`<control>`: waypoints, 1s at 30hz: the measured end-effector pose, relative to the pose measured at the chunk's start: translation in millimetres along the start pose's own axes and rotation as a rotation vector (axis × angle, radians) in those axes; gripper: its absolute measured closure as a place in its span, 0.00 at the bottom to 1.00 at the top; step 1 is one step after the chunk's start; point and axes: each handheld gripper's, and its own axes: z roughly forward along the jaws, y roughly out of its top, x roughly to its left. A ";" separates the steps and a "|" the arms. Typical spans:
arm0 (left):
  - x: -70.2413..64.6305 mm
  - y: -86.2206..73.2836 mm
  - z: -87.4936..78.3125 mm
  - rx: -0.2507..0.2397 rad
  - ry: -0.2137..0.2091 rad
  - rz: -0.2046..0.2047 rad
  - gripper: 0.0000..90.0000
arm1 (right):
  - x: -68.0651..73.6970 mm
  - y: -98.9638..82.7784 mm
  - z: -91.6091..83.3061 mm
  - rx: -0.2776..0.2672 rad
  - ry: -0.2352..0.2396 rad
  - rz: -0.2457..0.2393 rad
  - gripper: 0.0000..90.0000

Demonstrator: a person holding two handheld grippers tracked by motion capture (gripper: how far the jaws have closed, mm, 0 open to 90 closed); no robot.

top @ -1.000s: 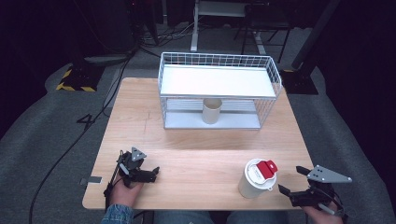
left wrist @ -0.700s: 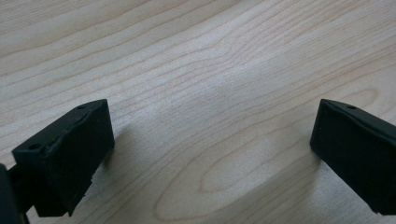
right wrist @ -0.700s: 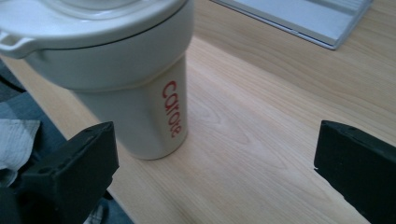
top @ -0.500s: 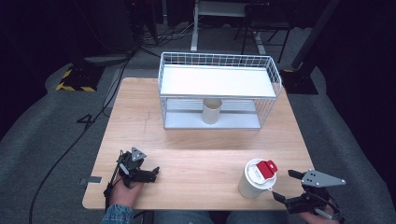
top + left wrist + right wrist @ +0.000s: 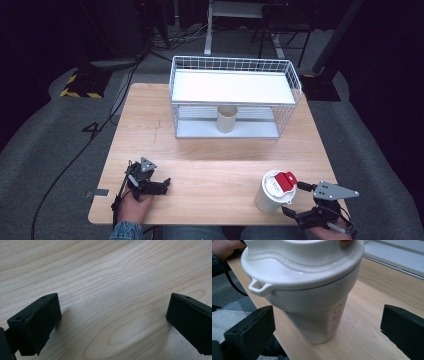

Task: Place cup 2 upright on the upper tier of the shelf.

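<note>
Wire rack [image 5: 235, 80] and beige cup [image 5: 226, 119] stand well beyond the lidded cup [image 5: 272, 192].

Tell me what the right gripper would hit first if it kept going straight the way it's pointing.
Most likely the white lidded cup. The right gripper has open jaws either side of it, and the cup stands directly ahead on the table, apparently close.

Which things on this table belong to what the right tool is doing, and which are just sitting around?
In use: right tool, open, jaws either side of the white lidded cup.

Lying about: wire rack, small beige cup under its shelf, left tool, open on the table.
</note>
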 end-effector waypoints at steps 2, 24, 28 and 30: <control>0.0 0.1 0.2 -0.001 0.000 -0.002 0.00 | 0.6 0.2 3.1 -0.008 0.009 0.000 0.00; -0.4 -0.3 0.0 -0.001 0.003 -0.008 0.00 | 3.3 -15.0 45.1 -0.118 0.090 0.002 0.00; -0.4 -0.3 0.0 -0.001 0.003 -0.008 0.00 | 5.0 -16.6 49.3 -0.132 0.071 -0.007 0.00; -0.4 -0.3 -0.1 -0.001 0.004 -0.008 0.00 | 5.6 -17.1 50.8 -0.141 0.065 -0.008 0.00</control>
